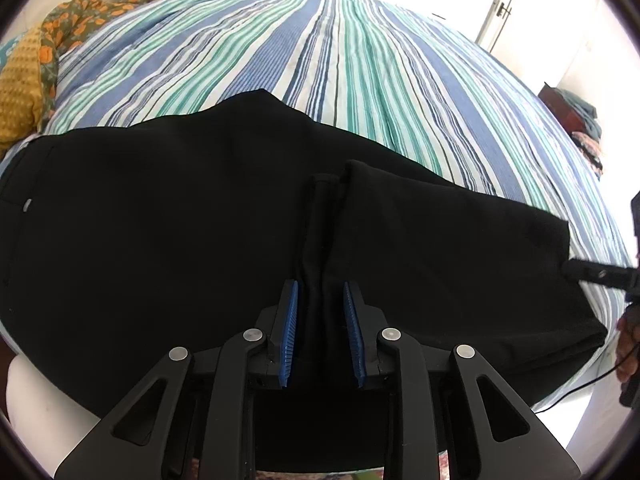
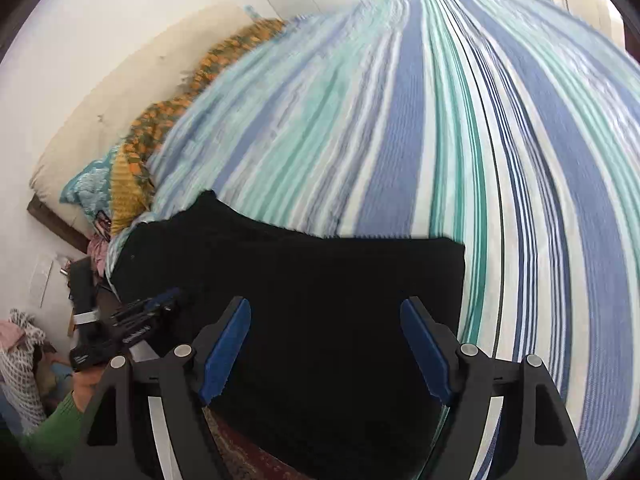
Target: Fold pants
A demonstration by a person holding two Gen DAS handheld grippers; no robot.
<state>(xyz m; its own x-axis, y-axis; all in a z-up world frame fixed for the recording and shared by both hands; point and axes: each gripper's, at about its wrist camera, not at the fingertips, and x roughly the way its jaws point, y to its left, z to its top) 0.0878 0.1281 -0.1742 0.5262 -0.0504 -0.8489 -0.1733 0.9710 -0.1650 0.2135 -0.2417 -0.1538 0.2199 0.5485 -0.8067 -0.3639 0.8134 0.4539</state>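
Note:
Black pants [image 1: 160, 220] lie folded across the near edge of a striped bed. In the left wrist view my left gripper [image 1: 320, 292] pinches a raised ridge of the pants fabric [image 1: 320, 240] between its blue pads; the ridge stands up from the cloth. In the right wrist view the pants [image 2: 300, 280] form a dark block with a squared right end. My right gripper [image 2: 326, 320] is wide open above the pants, holding nothing. The right gripper's tip [image 1: 592, 272] shows at the pants' right end in the left view. The left gripper [image 2: 148, 316] shows at far left in the right view.
The striped blue, teal and white bedspread [image 1: 340, 60] stretches away beyond the pants. A crumpled orange-patterned blanket [image 1: 80, 20] and a yellow cloth [image 1: 20, 92] lie at the far left. White doors [image 1: 500, 0] stand at the back right. Clutter [image 2: 24, 344] sits beside the bed.

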